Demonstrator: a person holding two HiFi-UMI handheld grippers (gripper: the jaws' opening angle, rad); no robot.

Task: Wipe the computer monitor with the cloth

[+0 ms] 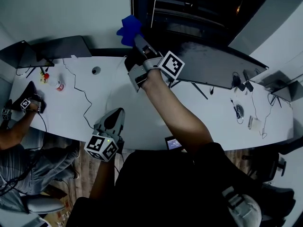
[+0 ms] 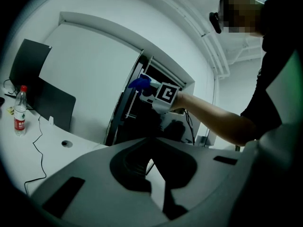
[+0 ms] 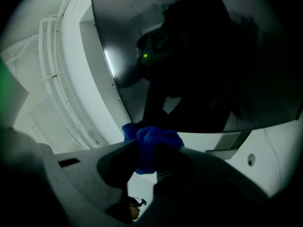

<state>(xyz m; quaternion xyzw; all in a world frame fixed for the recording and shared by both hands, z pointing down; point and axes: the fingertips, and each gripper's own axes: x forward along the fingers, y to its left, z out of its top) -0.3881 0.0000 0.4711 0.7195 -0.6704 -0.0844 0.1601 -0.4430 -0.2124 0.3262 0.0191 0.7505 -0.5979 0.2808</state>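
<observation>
1. Computer monitor [image 3: 199,56]: a dark, glossy screen that fills the upper part of the right gripper view. Its pale rim curves down to a lower corner, and a small green light is reflected in the glass.
2. A bunched blue cloth [image 3: 156,143] sits right at that lower corner of the monitor. The pictures do not show whether it presses on the glass.
3. The right gripper [image 1: 136,38] has its jaws clamped on the cloth, which bulges out past the jaw tips. In the head view the person's bare right arm reaches out over a white curved desk [image 1: 142,122], holding this gripper up at the far side.
4. The left gripper [image 1: 118,113] has its jaws drawn together with nothing between them. It hangs low by the desk's near edge, well apart from the cloth.
5. On the desk's left part, in the left gripper view, a clear bottle [image 2: 20,110] with a red cap stands upright. A thin cable [image 2: 40,145] trails across the surface near a round hole [image 2: 66,143].
6. Another person [image 1: 19,126] sits at the desk's left end.
</observation>
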